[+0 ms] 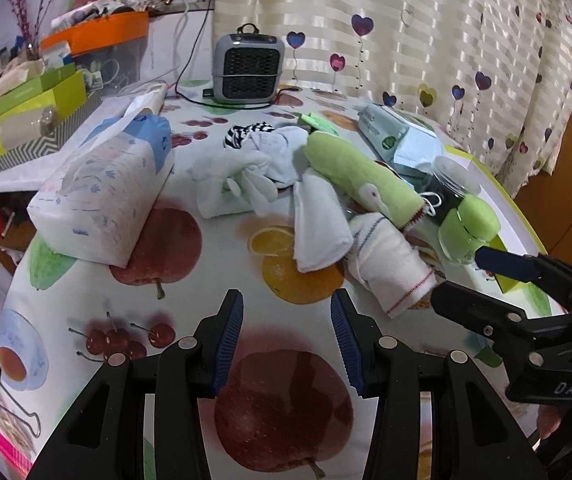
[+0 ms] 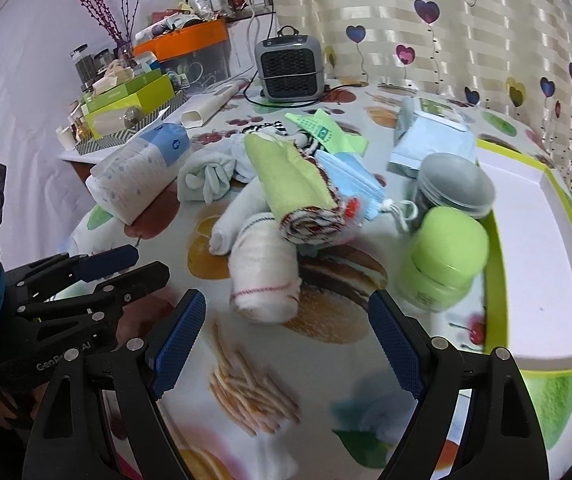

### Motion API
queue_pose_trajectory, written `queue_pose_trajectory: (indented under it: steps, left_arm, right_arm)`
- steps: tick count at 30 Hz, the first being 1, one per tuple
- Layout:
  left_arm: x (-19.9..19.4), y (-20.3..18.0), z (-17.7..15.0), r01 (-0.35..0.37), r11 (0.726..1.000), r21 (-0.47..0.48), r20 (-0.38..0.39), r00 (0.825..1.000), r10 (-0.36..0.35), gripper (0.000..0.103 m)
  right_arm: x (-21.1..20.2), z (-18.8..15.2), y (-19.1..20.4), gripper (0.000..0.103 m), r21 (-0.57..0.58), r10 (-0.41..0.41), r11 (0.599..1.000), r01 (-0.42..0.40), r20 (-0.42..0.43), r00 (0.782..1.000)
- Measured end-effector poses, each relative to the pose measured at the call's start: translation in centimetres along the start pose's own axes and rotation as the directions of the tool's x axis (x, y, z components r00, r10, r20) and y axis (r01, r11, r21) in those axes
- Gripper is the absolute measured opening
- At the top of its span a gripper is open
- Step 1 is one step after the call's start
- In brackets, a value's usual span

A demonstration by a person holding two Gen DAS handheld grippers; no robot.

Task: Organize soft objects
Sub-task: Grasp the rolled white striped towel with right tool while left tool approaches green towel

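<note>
A heap of soft things lies mid-table: a rolled white towel with a red stripe (image 2: pixel 264 276) (image 1: pixel 390 268), a green rolled towel (image 2: pixel 290 184) (image 1: pixel 358 178), a folded white cloth (image 1: pixel 318 228), white gloves (image 1: pixel 230 184) and blue face masks (image 2: pixel 350 184). My right gripper (image 2: pixel 286 344) is open and empty, just in front of the white roll; it also shows in the left wrist view (image 1: pixel 474 276). My left gripper (image 1: pixel 286 340) is open and empty above the tablecloth, short of the heap; it also shows in the right wrist view (image 2: pixel 134 268).
A green-rimmed white box (image 2: pixel 534 240) lies at the right. A green-lidded jar (image 2: pixel 442 260) and a grey-lidded jar (image 2: pixel 454 188) stand beside it. A tissue pack (image 1: pixel 106 196), a wipes pack (image 2: pixel 430 140), a small heater (image 1: pixel 246 66) and cluttered side boxes (image 1: pixel 26 116) stand around.
</note>
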State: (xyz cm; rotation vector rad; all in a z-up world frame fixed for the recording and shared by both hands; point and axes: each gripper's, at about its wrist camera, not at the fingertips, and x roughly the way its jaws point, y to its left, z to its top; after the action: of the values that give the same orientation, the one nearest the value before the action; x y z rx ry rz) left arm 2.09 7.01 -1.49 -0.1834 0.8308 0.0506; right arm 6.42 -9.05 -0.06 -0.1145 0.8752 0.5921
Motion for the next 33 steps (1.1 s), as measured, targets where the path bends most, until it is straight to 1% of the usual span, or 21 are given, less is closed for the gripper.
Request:
queue_pose_trajectory:
  steps: [5, 8, 10, 12, 13, 19, 20, 21, 23, 26, 31, 33]
  left_arm:
    - [0.3, 0.6, 0.5, 0.013, 1.000, -0.010, 0.006, 1.000, -0.013, 0.045]
    - [0.5, 0.8, 0.7, 0.018, 1.000, -0.012, 0.009, 1.000, -0.018, 0.045]
    - [0.6, 0.9, 1.0, 0.024, 1.000, -0.014, 0.012, 1.000, -0.024, 0.045]
    - [0.7, 0.9, 1.3, 0.032, 0.999, -0.016, 0.013, 0.999, -0.032, 0.045]
    - [0.8, 1.0, 1.4, 0.032, 0.999, -0.017, 0.015, 0.999, -0.032, 0.045]
    - [1.4, 1.0, 1.9, 0.039, 0.999, -0.027, 0.013, 0.999, -0.038, 0.045]
    - [1.4, 1.0, 2.0, 0.041, 0.999, -0.029, 0.012, 0.999, -0.041, 0.045]
    - [1.5, 0.9, 2.1, 0.045, 0.999, -0.031, 0.010, 0.999, -0.045, 0.045]
    - [1.6, 0.8, 2.3, 0.049, 0.998, -0.030, 0.011, 0.999, -0.049, 0.045]
    - [1.6, 0.5, 2.5, 0.059, 0.998, -0.030, 0.015, 0.998, -0.058, 0.045]
    - [1.6, -0.4, 3.1, 0.100, 0.995, -0.027, 0.018, 0.995, -0.099, 0.045]
    - [1.8, -0.8, 3.3, 0.129, 0.991, -0.032, 0.013, 0.992, -0.129, 0.045]
  right_arm:
    - [1.6, 0.6, 0.1, 0.072, 0.008, 0.027, 1.000, -0.027, -0.021, 0.999]
    - [2.6, 0.8, 0.1, 0.071, 0.016, 0.040, 0.999, -0.040, -0.034, 0.999]
    - [3.1, 0.9, 0.2, 0.069, 0.014, 0.046, 0.999, -0.046, -0.040, 0.998]
    - [3.7, 1.0, 0.1, 0.061, 0.013, 0.052, 0.999, -0.051, -0.050, 0.997]
    - [3.9, 1.0, 0.0, 0.060, 0.013, 0.054, 0.998, -0.053, -0.055, 0.997]
    - [5.0, 1.0, -0.3, 0.059, 0.017, 0.079, 0.997, -0.078, -0.075, 0.994]
    - [5.1, 1.0, -0.2, 0.055, 0.012, 0.090, 0.996, -0.089, -0.077, 0.993]
    - [5.1, 1.0, -0.2, 0.046, 0.008, 0.103, 0.995, -0.102, -0.077, 0.992]
    - [5.0, 0.9, 0.0, 0.046, -0.015, 0.092, 0.995, -0.094, -0.073, 0.993]
    - [4.7, 0.6, -0.1, 0.046, -0.021, 0.108, 0.994, -0.110, -0.073, 0.991]
    - [3.2, -0.4, -0.9, 0.046, -0.001, 0.125, 0.992, -0.125, -0.059, 0.990]
    - [2.3, -0.7, -1.3, 0.046, 0.002, 0.120, 0.993, -0.120, -0.052, 0.991]
